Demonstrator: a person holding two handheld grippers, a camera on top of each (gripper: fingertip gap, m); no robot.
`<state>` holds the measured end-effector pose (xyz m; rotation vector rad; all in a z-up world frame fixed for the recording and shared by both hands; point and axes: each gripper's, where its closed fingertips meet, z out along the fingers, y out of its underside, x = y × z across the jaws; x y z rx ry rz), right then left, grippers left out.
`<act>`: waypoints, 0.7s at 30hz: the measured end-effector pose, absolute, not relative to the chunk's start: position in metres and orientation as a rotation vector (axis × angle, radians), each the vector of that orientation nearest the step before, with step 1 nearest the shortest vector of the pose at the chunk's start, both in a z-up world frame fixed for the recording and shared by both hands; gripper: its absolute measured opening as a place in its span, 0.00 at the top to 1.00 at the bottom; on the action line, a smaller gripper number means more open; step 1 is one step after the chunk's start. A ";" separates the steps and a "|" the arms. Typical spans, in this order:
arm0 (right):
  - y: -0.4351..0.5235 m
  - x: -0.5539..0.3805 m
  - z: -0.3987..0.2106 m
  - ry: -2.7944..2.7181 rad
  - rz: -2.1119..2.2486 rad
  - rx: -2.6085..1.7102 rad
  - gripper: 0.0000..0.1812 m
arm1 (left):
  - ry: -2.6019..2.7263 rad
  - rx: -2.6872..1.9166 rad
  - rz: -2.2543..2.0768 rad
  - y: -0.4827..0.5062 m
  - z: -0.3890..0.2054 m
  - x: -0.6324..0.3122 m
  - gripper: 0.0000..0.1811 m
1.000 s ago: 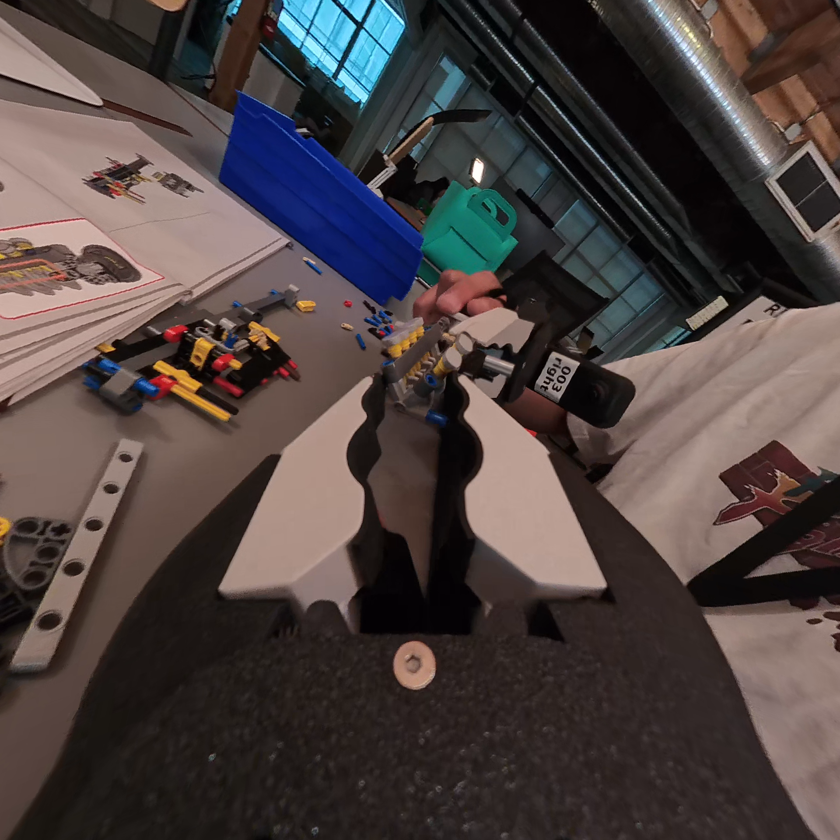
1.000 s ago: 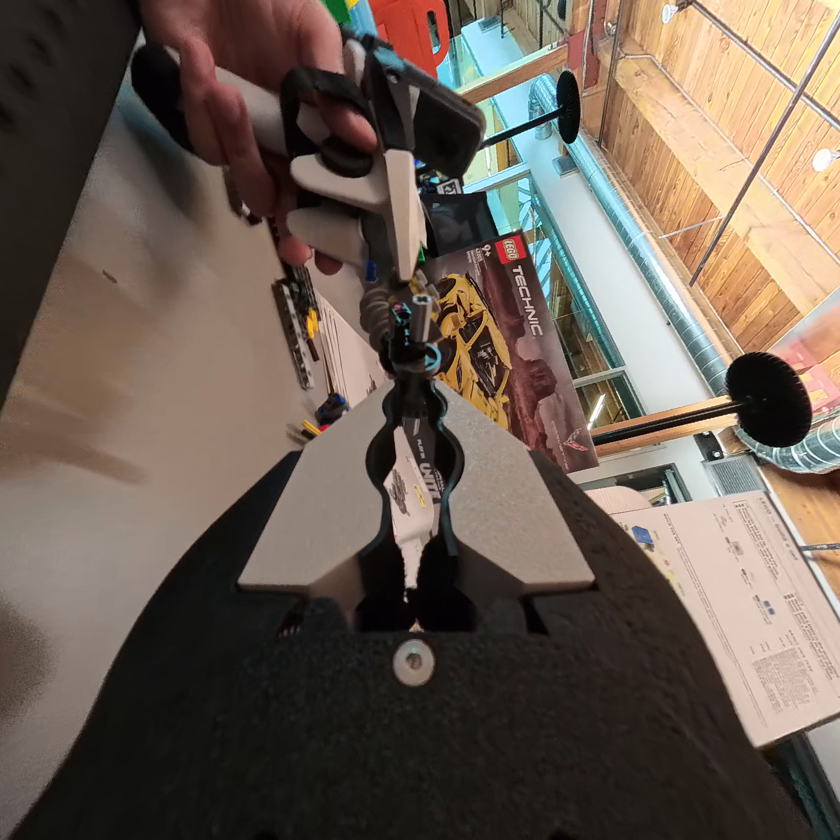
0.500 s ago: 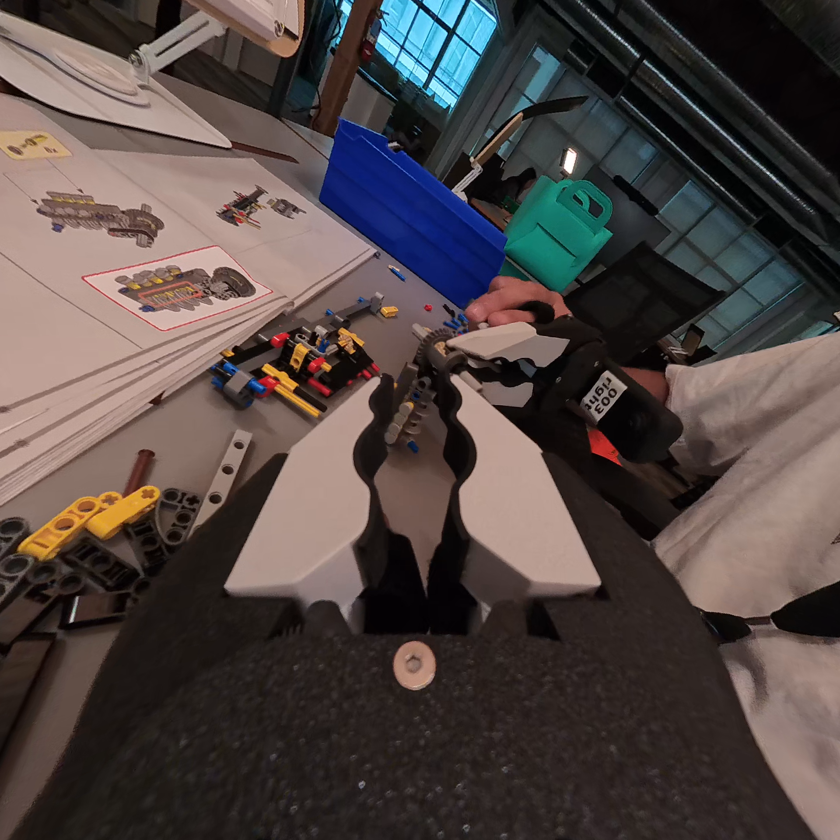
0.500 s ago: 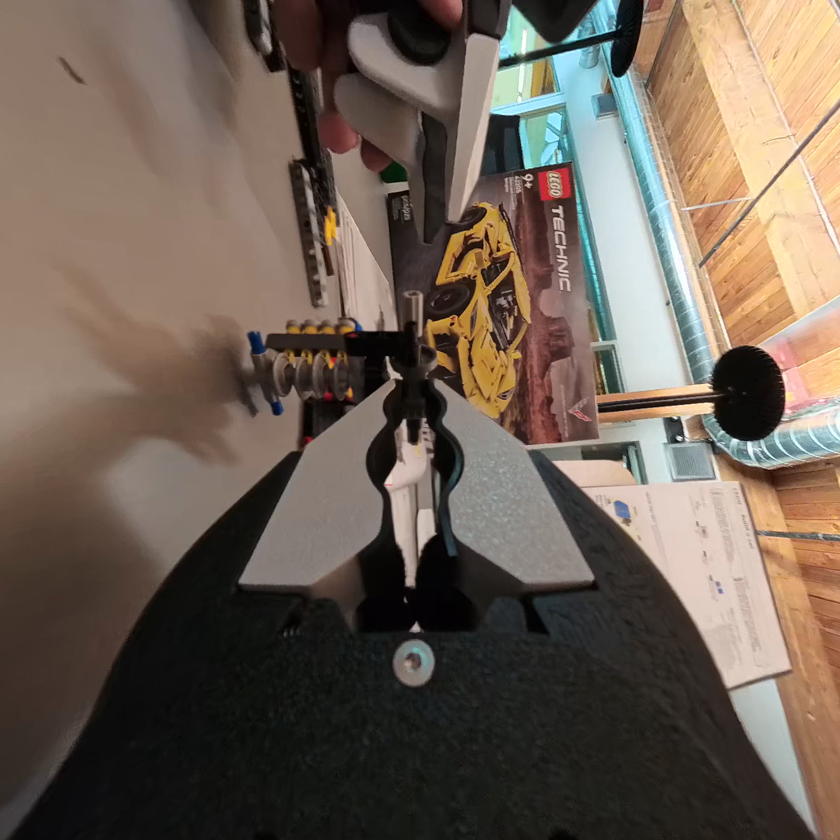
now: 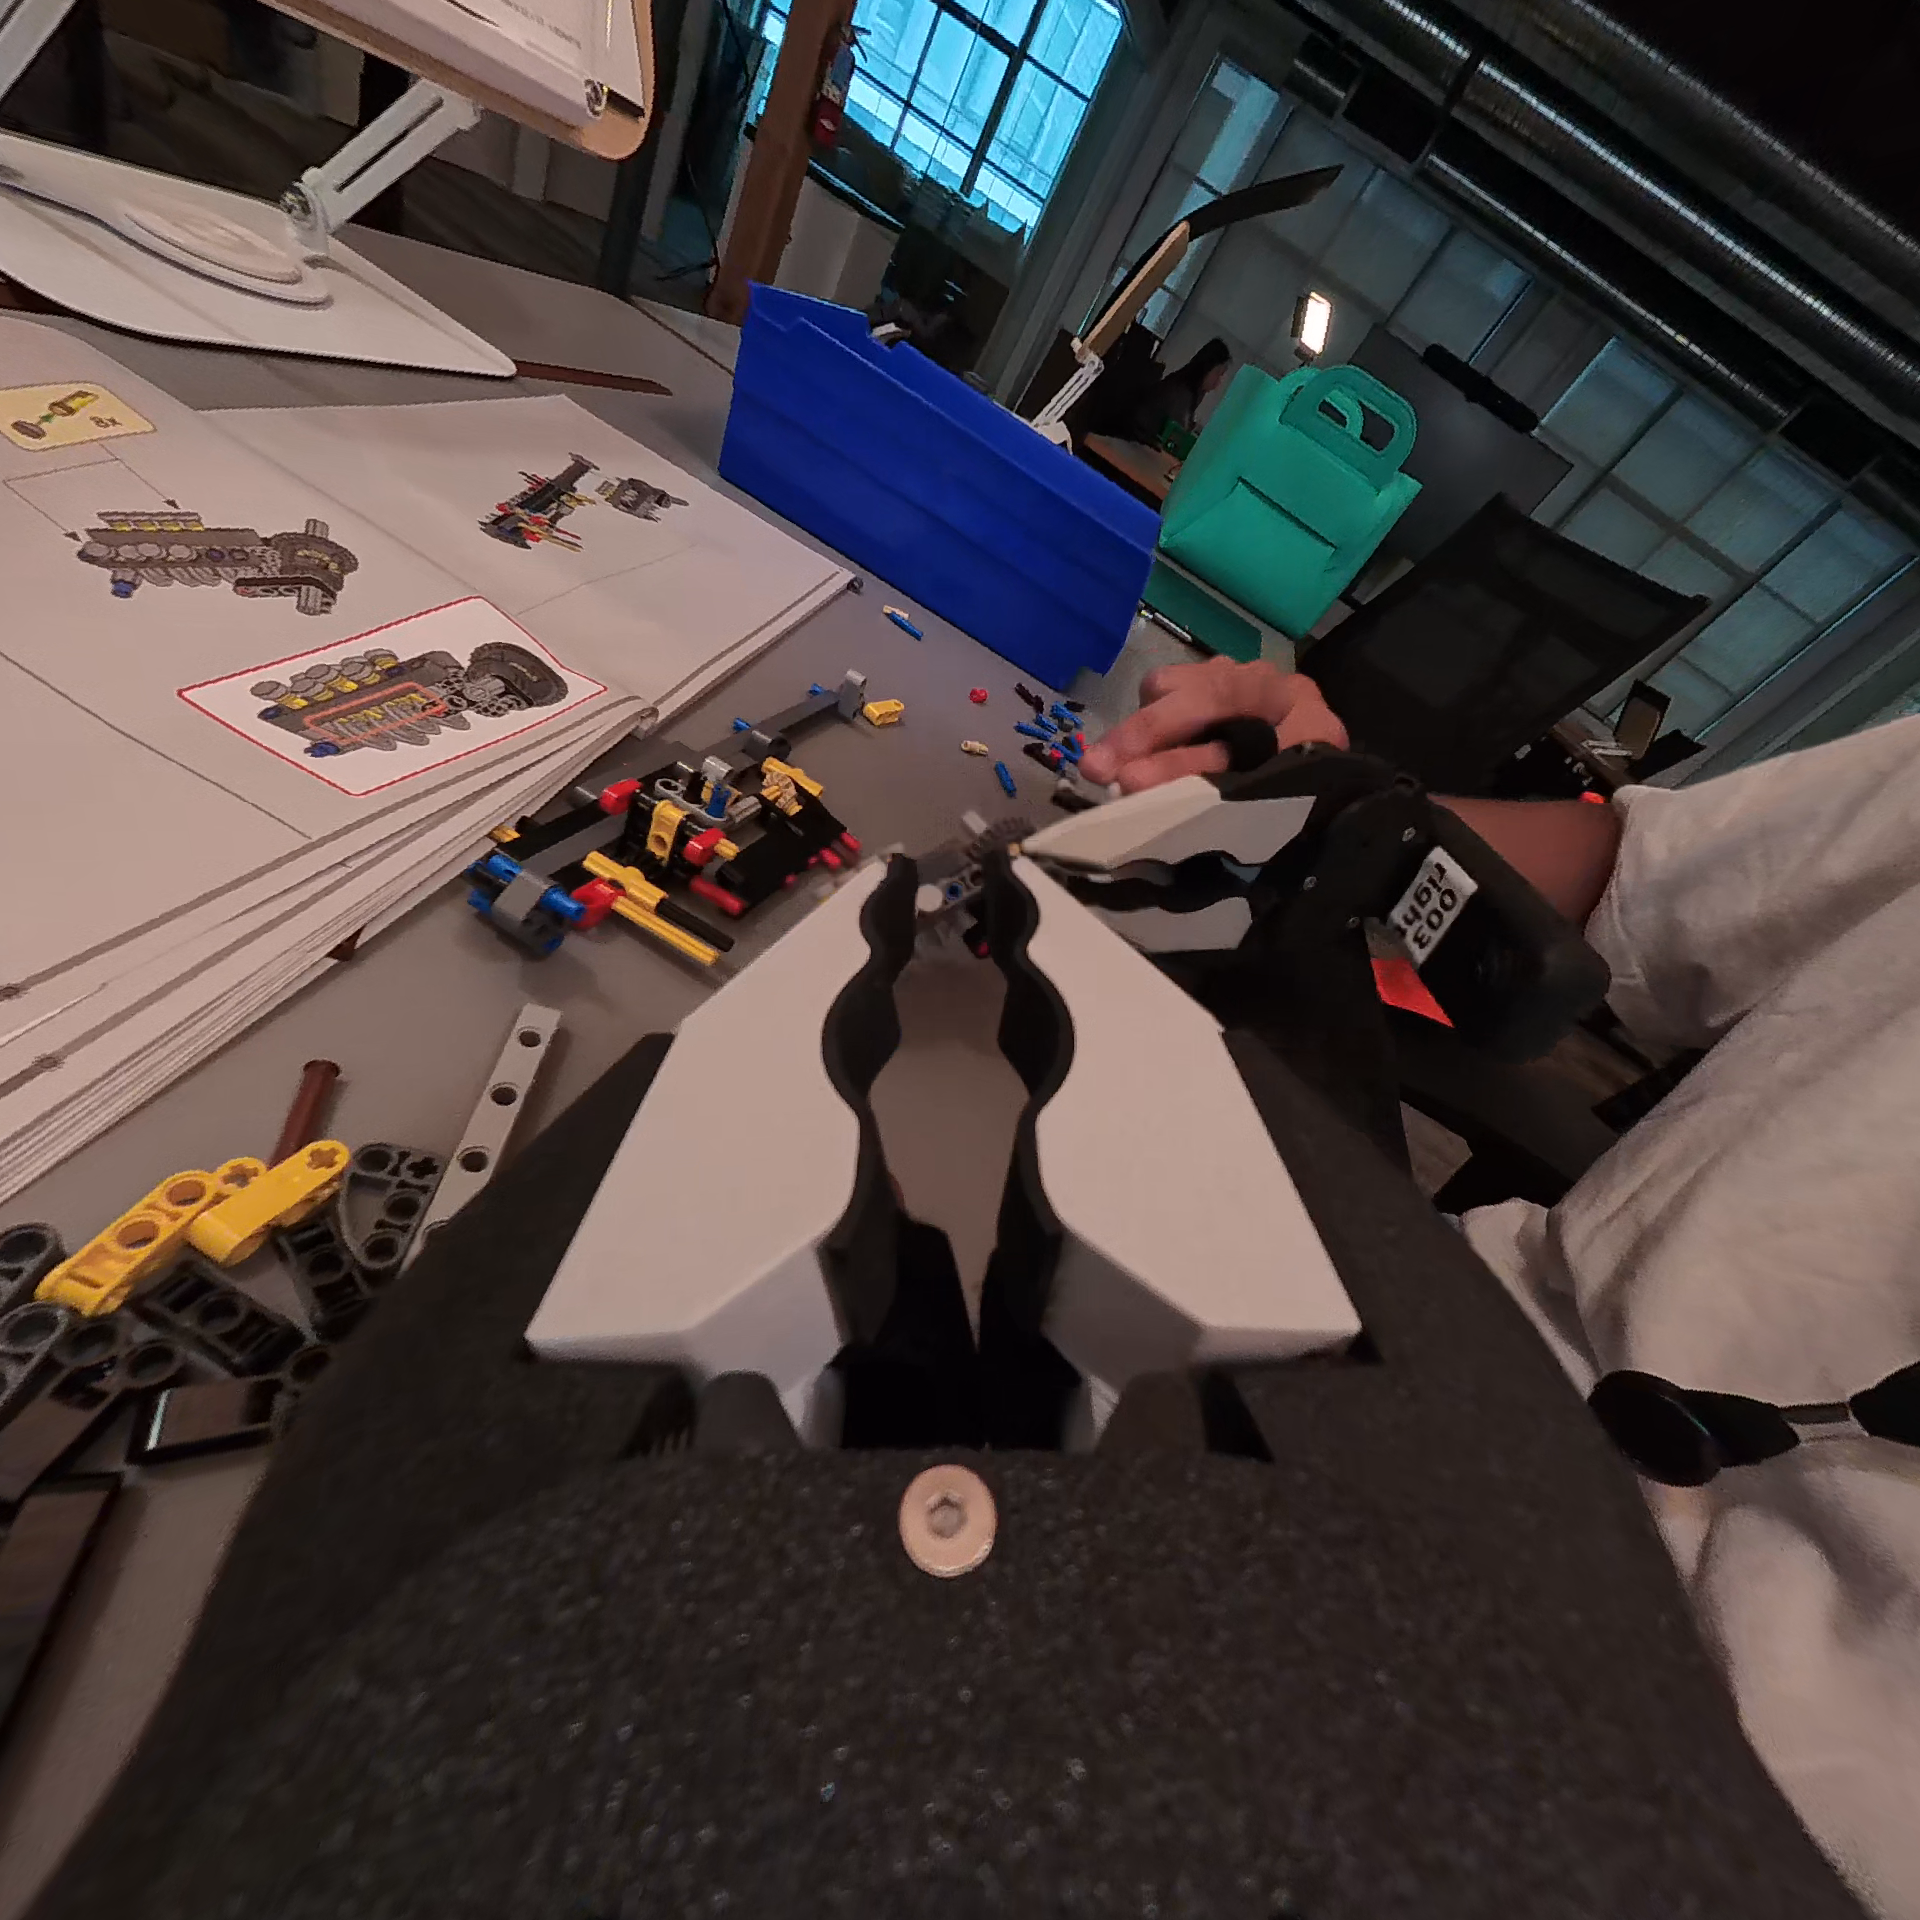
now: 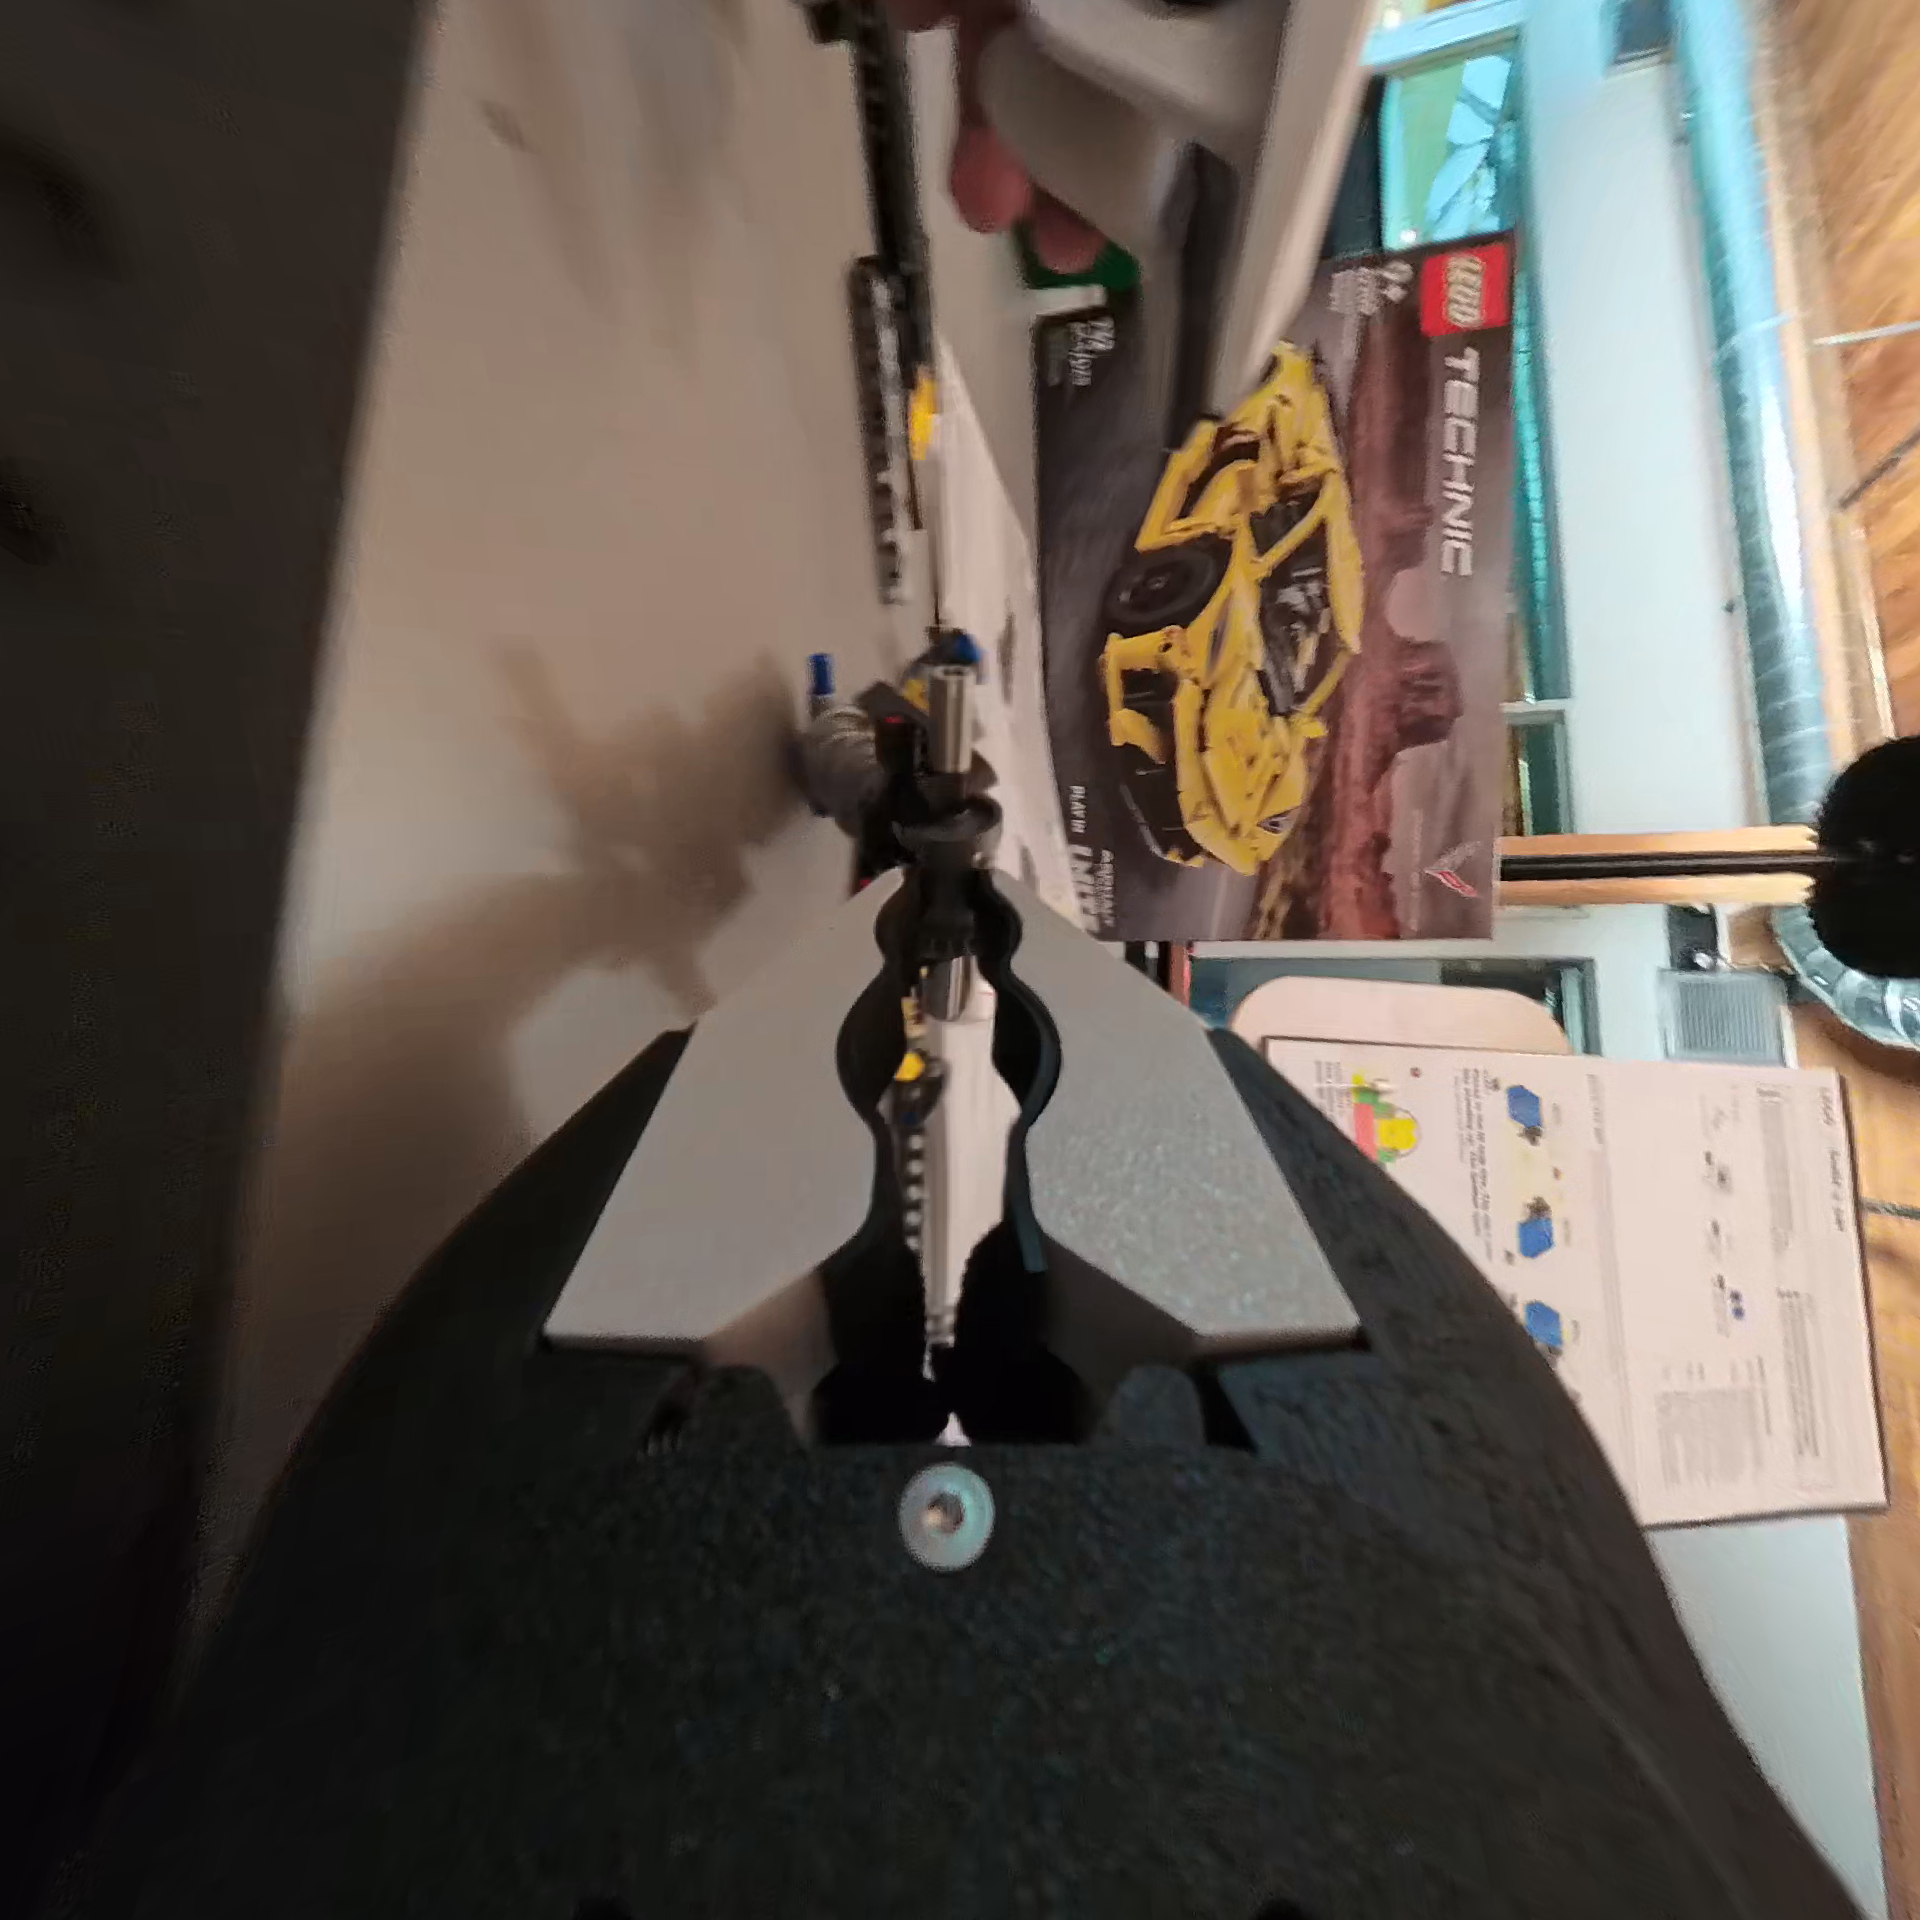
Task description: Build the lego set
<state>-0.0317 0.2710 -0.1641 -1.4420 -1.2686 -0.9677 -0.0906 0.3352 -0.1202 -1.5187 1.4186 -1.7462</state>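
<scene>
My right gripper (image 6: 945, 904) is shut on the dark stub end of a small grey engine assembly (image 6: 862, 748) with blue and yellow pins, and holds it just above the table. In the left wrist view the right gripper (image 5: 1029, 857) comes in from the right with that assembly (image 5: 956, 883) at its tip. My left gripper (image 5: 951, 883) points at the assembly from close by. Its jaws stand a narrow gap apart with only table showing between them. One of its white fingers (image 6: 1236, 260) shows blurred at the top of the right wrist view, apart from the assembly.
A black, yellow and red chassis piece (image 5: 675, 842) lies left of the grippers. An open instruction booklet (image 5: 312, 623), a blue bin (image 5: 935, 488), a grey beam (image 5: 499, 1101) and loose yellow and black parts (image 5: 208, 1247) surround it. The set's box (image 6: 1299, 582) stands beyond. The grippers' ends are close to 11 centimeters from one another.
My left gripper let go of the assembly and drew back from it. My right gripper kept its hold, turned the assembly and brought it down toward the table.
</scene>
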 end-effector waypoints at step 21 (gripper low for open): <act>0.227 -0.010 -0.191 -1.484 -0.467 -1.880 0.70 | 1.512 -1.405 -1.501 0.326 -0.128 -0.084 0.88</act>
